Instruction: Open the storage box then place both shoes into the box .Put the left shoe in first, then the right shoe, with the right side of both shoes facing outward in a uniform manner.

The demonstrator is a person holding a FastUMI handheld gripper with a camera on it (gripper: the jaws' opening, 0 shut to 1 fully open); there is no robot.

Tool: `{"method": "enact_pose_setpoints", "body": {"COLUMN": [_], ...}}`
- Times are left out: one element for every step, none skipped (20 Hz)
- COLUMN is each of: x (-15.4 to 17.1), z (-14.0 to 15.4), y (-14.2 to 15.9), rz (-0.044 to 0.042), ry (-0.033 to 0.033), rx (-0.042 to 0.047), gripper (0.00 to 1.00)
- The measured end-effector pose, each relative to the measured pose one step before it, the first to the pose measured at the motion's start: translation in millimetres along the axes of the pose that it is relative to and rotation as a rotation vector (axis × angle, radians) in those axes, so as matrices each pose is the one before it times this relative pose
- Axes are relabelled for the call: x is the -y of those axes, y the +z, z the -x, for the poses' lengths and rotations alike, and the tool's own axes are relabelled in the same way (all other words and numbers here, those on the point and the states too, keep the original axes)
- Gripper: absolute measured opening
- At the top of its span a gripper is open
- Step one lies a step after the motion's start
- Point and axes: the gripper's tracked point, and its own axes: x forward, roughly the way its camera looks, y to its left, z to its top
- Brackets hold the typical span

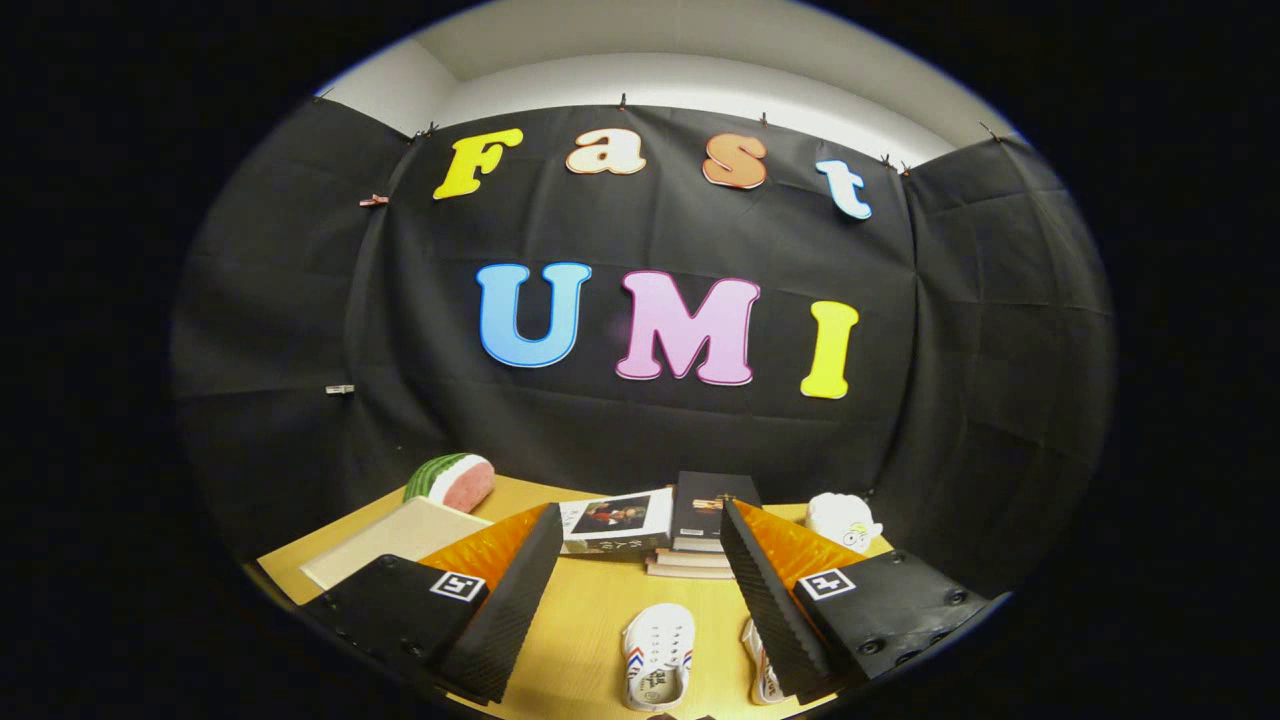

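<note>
1. Two risks start at ten o'clock: the storage box (pixel 395 538), apparently flat and shut, sits behind the left finger.
2. Gripper (pixel 640 580) spread wide, empty.
3. Shoes (pixel 658 655) at six o'clock; the half-hidden right-hand one (pixel 757 660) invites wrong order.

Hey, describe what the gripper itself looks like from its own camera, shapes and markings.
The gripper has two wedge-shaped fingers with ribbed, textured inner faces. Each sits on a blocky mount fastened with visible screws and carries a small square black-and-white tag. No cables or sleeve are visible.
</note>
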Motion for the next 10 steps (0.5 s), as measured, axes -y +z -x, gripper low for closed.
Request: {"method": "enact_pose_setpoints", "body": {"x": [-10.30,-8.11,-4.35,-3.67,-4.52,-4.29,-4.69,-3.68,-2.30,-0.95], "z": [-2.58,-2.73,-3.58,-3.40,-4.95,-3.75,-5.94,-2.41,-4.31,-3.69], "y": [-5.81,-3.61,-2.04,-4.03,-4.80,-7.26,-7.19,-6.56,-9.34,-12.50], "rz": [-0.01792,-0.02019,-0.02029,-0.01787,-0.01925,-0.01958,-0.02087,-0.02160,-0.02445,-0.03098], "ry": [0.04583,0.03944,0.03283,0.02775,0.03074,0.02852,0.03011,0.02542,0.02739,0.01600], "rx": [-0.02547,-0.02239,-0.01604,-0.01859,-0.02286,-0.02754,-0.02636,-0.02937,-0.03176,-0.05004], "gripper": [0.97,0.97,0.97,0.97,0.97,0.98,0.98,0.97,0.98,0.98]}}
